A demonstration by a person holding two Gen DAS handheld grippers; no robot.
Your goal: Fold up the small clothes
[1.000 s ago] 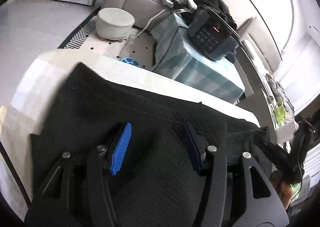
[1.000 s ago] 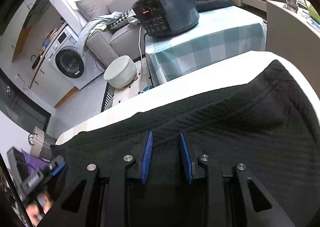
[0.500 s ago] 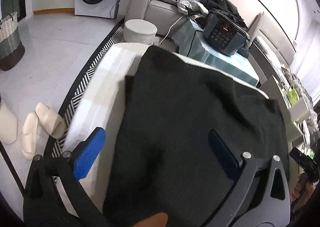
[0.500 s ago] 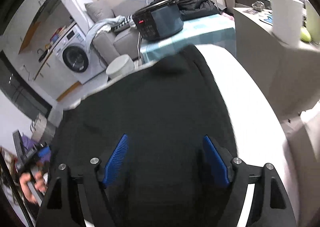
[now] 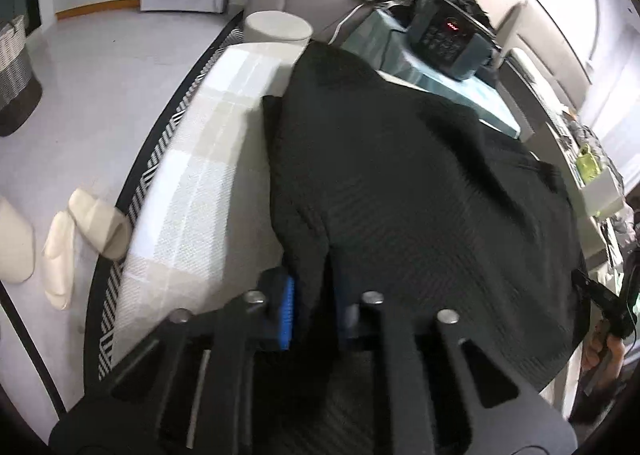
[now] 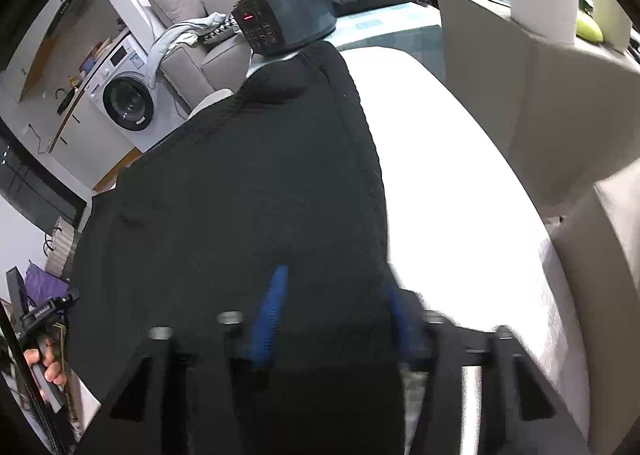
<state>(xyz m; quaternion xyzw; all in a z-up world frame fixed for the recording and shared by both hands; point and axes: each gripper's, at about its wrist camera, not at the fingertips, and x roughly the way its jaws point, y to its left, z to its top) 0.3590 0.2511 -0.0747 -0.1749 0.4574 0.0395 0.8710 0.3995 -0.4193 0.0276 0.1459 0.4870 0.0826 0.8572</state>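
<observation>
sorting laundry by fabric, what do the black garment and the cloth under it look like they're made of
The black garment looks like a soft matte knit, maybe fleece or wool blend: fine ribbed rows show across it, and its edge bunches between the closing left gripper pads. The table cover beneath looks woven, possibly cotton or linen: pale checks with a grainy weave.

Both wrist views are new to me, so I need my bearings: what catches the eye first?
A big black knitted garment is spread over the pale table, filling both views. The left hand-held gripper is closing on a fold at its near edge. Behind, a dark cooker with a red display sits on a checked cloth.
</observation>
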